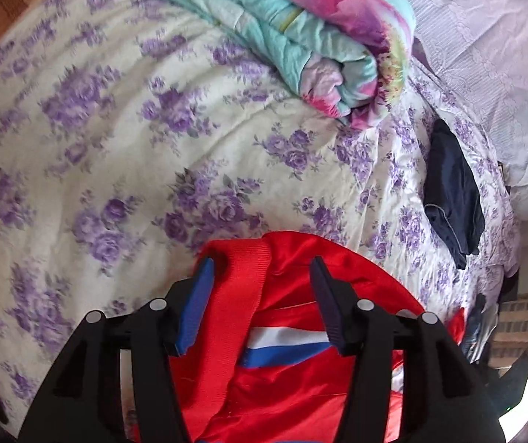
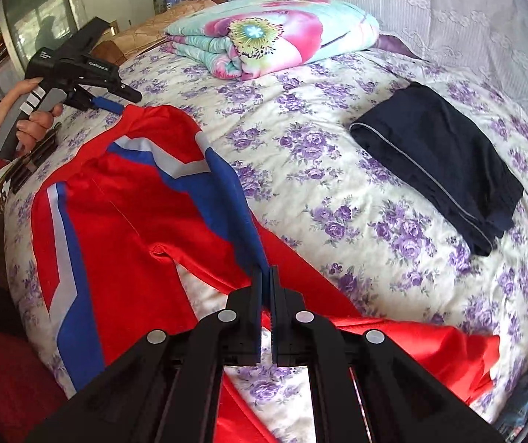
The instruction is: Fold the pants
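Red track pants (image 2: 127,203) with blue and white side stripes lie spread on the flowered bed sheet (image 2: 337,192). My right gripper (image 2: 266,271) is shut on a fold of the pants along the blue stripe, and the cloth rises in a ridge to its tips. In the left wrist view my left gripper (image 1: 262,262) stands open over the pants (image 1: 293,387), with the ribbed red waistband (image 1: 241,295) lying between its fingers and a gap beside it. The right wrist view shows the left gripper (image 2: 125,101) at the waistband corner, held by a person's hand (image 2: 31,110).
A folded dark navy garment (image 2: 437,162) lies on the right side of the bed. A folded floral quilt (image 2: 271,37) sits at the far end, below a white lace cloth (image 2: 448,11). A red sleeve shows at the left edge.
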{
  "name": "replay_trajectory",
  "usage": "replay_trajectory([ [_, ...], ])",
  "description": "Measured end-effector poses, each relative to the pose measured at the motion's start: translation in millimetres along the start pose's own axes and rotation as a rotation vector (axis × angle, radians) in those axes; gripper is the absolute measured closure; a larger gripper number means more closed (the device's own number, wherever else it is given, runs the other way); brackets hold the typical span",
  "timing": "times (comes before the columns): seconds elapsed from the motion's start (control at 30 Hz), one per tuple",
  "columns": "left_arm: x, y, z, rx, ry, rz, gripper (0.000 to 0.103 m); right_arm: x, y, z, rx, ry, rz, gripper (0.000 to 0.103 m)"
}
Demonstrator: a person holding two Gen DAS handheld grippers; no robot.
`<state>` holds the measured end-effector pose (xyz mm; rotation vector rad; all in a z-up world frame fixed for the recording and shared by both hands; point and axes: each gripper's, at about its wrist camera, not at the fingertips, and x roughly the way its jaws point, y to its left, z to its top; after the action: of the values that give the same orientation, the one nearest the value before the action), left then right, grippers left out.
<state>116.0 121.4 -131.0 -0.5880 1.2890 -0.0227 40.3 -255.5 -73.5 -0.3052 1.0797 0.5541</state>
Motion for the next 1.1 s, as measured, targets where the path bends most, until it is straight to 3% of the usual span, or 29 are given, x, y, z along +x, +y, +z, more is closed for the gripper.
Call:
replay_trajectory([
  [0.13, 12, 1, 7, -0.038, 0.027, 0.025, 0.072, 0, -2, 3, 0.017, -0.007, -0.009, 0.099],
  [0.17, 11, -1, 7, -0.021, 0.023, 0.043, 0.082, -1, -2, 4, 0.021, -0.01, -0.009, 0.099],
  [0.2, 10, -2, 6, -0.004, 0.015, 0.052, 0.087, -3, -2, 4, 0.023, -0.014, -0.01, 0.099],
  [0.4, -19, 8, -2, -0.01, -0.048, -0.038, 0.09, -19, 3, -6, 0.031, -0.038, -0.003, 0.099],
  [0.57, -65, 14, -30, 0.047, -0.104, -0.102, 0.09, -45, 27, -34, 0.049, -0.058, 0.044, 0.099],
  [0.67, -83, 31, -52, 0.047, -0.123, -0.064, 0.092, -54, 47, -61, 0.056, -0.046, 0.093, 0.099],
  [0.83, -92, 77, -100, -0.062, -0.071, -0.085, 0.094, -41, 75, -106, 0.08, 0.038, 0.151, 0.099],
  [0.93, -90, 71, -122, -0.081, -0.039, -0.131, 0.094, -35, 81, -117, 0.107, 0.054, 0.166, 0.099],
  [0.97, -91, 61, -125, -0.072, -0.035, -0.138, 0.084, -35, 82, -118, 0.108, 0.053, 0.169, 0.099],
  [1.0, -90, 50, -126, -0.069, -0.031, -0.15, 0.059, -35, 84, -119, 0.106, 0.051, 0.169, 0.099],
  [1.07, -94, 26, -125, -0.07, -0.05, -0.183, 0.027, -35, 85, -120, 0.097, 0.048, 0.165, 0.099],
  [1.1, -96, 13, -124, -0.065, -0.067, -0.188, 0.023, -35, 86, -121, 0.092, 0.047, 0.162, 0.099],
])
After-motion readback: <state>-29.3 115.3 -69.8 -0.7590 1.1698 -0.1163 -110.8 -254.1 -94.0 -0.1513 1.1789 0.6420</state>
